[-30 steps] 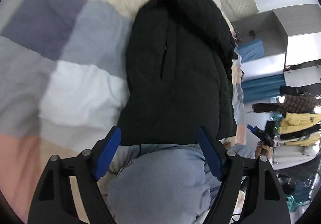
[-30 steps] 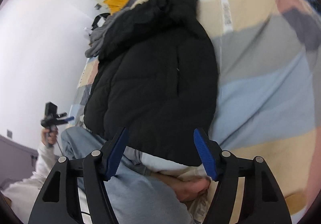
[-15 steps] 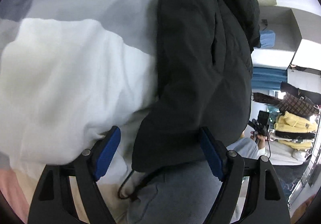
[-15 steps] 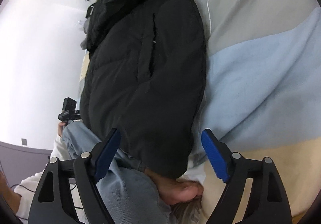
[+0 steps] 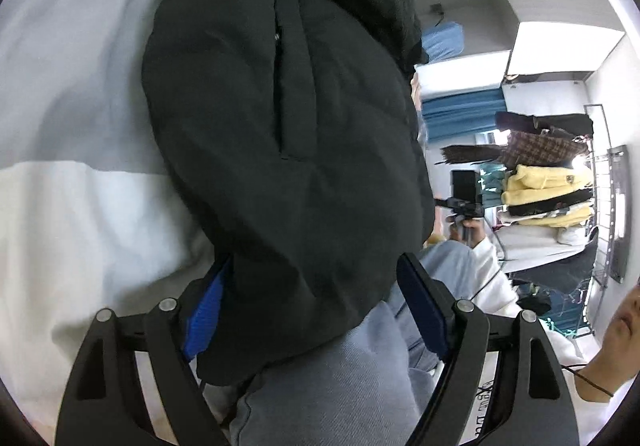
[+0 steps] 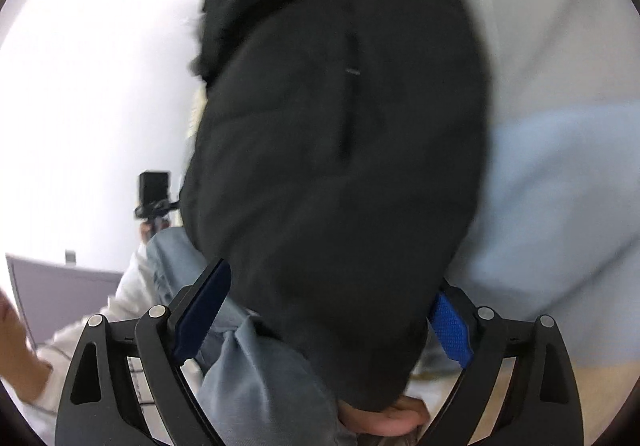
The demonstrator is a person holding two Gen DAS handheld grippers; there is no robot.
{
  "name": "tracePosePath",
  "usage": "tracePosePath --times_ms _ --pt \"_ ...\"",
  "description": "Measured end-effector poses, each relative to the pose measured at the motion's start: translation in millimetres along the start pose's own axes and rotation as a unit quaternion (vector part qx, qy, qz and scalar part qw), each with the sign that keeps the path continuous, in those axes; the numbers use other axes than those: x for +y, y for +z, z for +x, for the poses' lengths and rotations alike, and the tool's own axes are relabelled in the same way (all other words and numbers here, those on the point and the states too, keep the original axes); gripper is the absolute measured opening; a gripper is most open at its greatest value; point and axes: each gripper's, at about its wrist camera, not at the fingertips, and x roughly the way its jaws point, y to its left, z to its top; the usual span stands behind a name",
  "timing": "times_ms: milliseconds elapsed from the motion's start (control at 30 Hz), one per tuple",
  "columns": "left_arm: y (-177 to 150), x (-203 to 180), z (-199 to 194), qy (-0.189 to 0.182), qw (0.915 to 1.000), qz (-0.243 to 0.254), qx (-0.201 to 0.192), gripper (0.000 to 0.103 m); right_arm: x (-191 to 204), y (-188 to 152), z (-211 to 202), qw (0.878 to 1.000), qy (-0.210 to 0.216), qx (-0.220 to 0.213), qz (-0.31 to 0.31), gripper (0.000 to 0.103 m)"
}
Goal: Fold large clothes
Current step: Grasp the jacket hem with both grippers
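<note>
I have the black jacket (image 5: 288, 134) lying lengthwise on the quilt (image 5: 72, 94), hood end away from me and hem end over my knee (image 5: 320, 386), so the 2 near corners are the natural places to take hold for a fold toward the hood. My left gripper (image 5: 312, 310) is spread wide with the jacket's near left corner sitting between its fingers; the left blue pad (image 5: 206, 310) is partly tucked under the fabric edge, the other stands off to the side, so nothing is pinched yet. My right gripper (image 6: 324, 314) is likewise spread wide around the opposite hem corner of the jacket (image 6: 340, 150), with 1 pad (image 6: 450, 330) peeking from under the cloth; that view is blurred, so I cannot say how deep the fabric sits. I judge this as the moment just ahead of closing on both corners. The padding is thick and slippery-looking, so I would want a deep bite, otherwise the hem could slide out as I lift. My foot (image 6: 388, 414) lies under the hem on that side, which may snag the lift.
</note>
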Motion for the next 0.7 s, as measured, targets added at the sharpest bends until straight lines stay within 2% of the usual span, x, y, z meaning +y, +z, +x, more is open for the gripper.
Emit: tracePosePath --times_ms 67,133,167,233,300,367,400,467,500,600,700 --pt "4 15 8 0.043 0.9979 -0.042 0.025 0.081 2 -1 4 1.000 -0.016 0.018 -0.015 0.093" --pt "5 30 13 0.052 0.9943 -0.085 0.039 0.081 -6 -3 10 0.999 -0.021 0.033 0.000 0.093" --pt "4 34 13 0.050 0.9940 -0.090 0.039 0.081 -11 -3 13 0.999 -0.028 0.040 0.009 0.093" --pt "6 29 16 0.059 0.9942 -0.078 0.046 0.081 -18 -3 18 0.998 -0.030 0.050 0.020 0.093" --pt "9 20 19 0.063 0.9951 -0.055 0.053 0.081 -16 -1 25 0.998 -0.014 0.062 0.017 0.092" --pt "8 11 15 0.061 0.9955 -0.048 0.055 0.080 -5 -1 29 0.997 0.002 0.080 -0.015 0.092" --pt "8 5 15 0.054 0.9960 -0.051 0.049 0.079 5 1 29 0.996 0.002 0.081 -0.035 0.092" --pt "11 -13 11 0.016 0.9987 -0.033 0.037 0.079 17 5 26 0.996 0.015 0.072 -0.052 0.092" --pt "15 -15 12 0.014 0.9991 -0.024 0.033 0.079 19 8 22 0.996 0.018 0.065 -0.053 0.092" --pt "18 -13 21 0.037 0.9973 -0.037 0.051 0.078 11 10 20 0.998 0.005 0.063 -0.029 0.091" --pt "18 -10 36 0.085 0.9914 -0.049 0.087 0.060 6 3 23 0.996 -0.015 0.082 -0.025 0.069"
